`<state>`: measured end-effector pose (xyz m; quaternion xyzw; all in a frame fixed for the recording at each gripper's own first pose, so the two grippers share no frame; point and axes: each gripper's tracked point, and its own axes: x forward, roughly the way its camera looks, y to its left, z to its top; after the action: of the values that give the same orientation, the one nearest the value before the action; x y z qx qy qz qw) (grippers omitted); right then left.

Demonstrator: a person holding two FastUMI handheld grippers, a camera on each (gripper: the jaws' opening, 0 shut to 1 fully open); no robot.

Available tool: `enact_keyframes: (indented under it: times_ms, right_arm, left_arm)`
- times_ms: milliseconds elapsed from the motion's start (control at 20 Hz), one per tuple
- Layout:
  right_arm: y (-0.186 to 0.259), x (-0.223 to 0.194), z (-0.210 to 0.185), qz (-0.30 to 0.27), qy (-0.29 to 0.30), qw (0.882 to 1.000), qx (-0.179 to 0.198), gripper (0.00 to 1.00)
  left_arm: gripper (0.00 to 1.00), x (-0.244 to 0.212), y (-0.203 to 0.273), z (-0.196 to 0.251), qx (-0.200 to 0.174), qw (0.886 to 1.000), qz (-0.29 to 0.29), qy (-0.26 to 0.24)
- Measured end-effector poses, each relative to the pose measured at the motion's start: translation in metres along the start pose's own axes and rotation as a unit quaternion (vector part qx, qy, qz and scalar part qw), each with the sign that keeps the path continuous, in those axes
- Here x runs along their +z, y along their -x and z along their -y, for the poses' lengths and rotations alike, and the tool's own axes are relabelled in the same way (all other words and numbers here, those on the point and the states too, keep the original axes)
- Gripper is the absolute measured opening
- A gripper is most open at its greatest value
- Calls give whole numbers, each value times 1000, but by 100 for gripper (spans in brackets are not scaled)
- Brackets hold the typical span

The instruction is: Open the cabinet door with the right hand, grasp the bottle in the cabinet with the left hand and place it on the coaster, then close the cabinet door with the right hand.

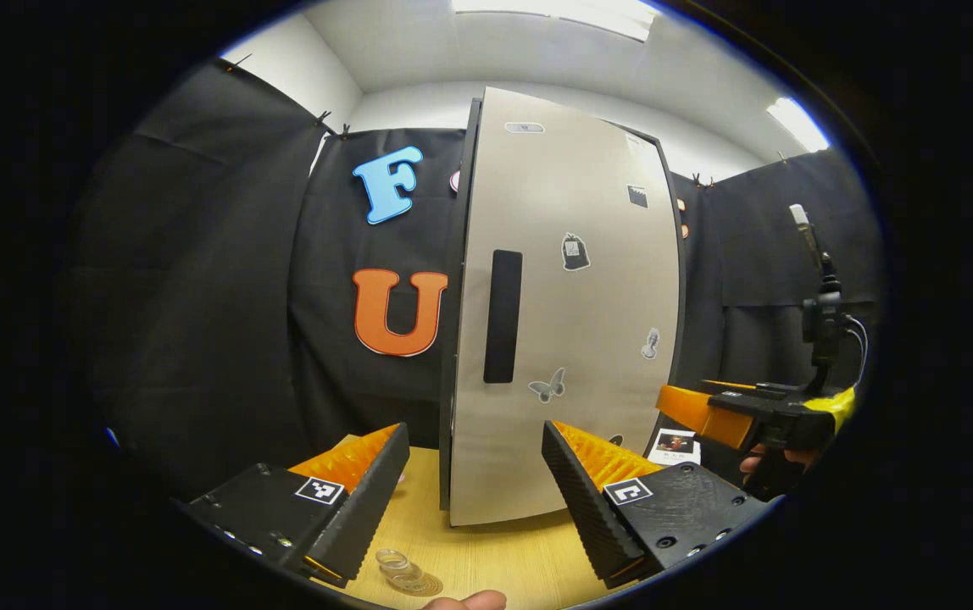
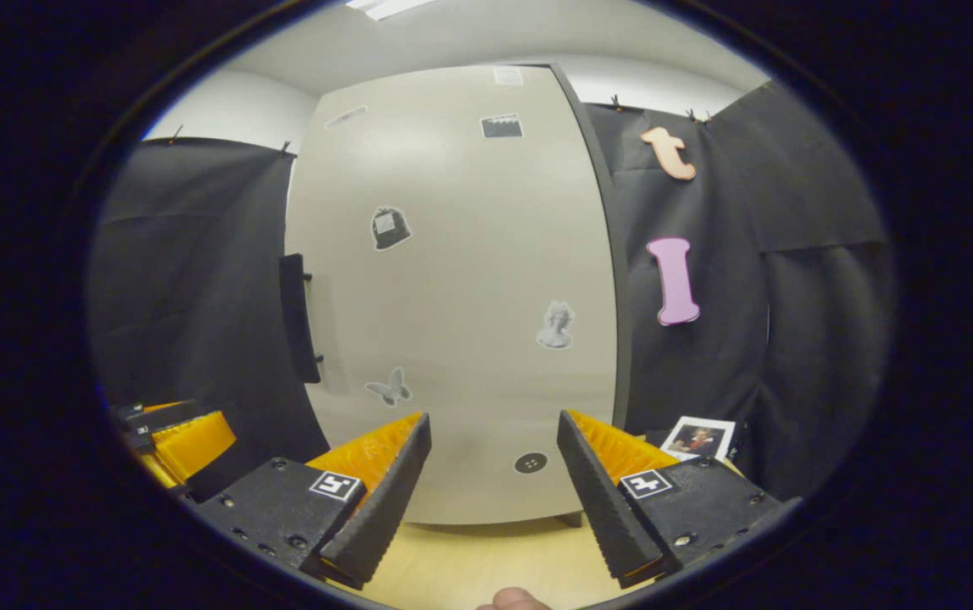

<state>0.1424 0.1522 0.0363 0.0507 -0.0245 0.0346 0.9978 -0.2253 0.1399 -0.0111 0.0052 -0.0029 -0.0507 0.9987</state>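
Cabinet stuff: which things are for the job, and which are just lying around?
For the job:
cabinet door
door handle
coaster
left tongs
right tongs

Just lying around:
butterfly sticker
small photo card

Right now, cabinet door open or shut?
Shut. The cabinet door sits flush against the frame with no interior visible, its handle untouched; both hand-held grippers hang open in front.
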Motion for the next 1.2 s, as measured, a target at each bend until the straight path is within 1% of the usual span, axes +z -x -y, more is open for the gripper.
enact_keyframes:
  times_ms: [50, 150, 250, 450, 550, 750, 800, 850, 900, 1200]
  right_arm:
    - [3, 3, -2, 15, 5, 1000, 1, 96]
    - [10, 7, -10, 41, 13, 999, 10, 96]
    - [14, 7, -16, 52, 25, 998, 21, 96]
    - [9, -5, -15, 33, 23, 999, 15, 97]
    - [7, -9, -15, 27, 15, 999, 15, 95]
    - [8, -14, -18, 25, 21, 999, 18, 94]
    - [7, -16, -21, 22, 21, 999, 21, 97]
    - [7, -17, -21, 21, 21, 999, 22, 97]
    - [8, -18, -23, 19, 22, 999, 24, 95]
    - [7, -21, -23, 13, 25, 999, 24, 94]
  left_arm:
    - [95, 0, -3, 0, -1, 1000, 0, 5]
    - [95, -1, -9, 2, -4, 1000, -4, 16]
    - [95, 3, -12, 3, -5, 1000, -1, 22]
    - [95, 9, -16, 3, -5, 1000, 8, 20]
    - [95, 14, -15, 4, -5, 1000, 15, 20]
    - [95, 13, -13, 4, -1, 1000, 19, 24]
    - [95, 15, -13, 5, -2, 999, 20, 25]
    - [95, 16, -11, 7, -2, 999, 22, 25]
    - [95, 15, -11, 6, -2, 999, 24, 24]
    - [95, 12, -11, 8, -6, 999, 22, 29]
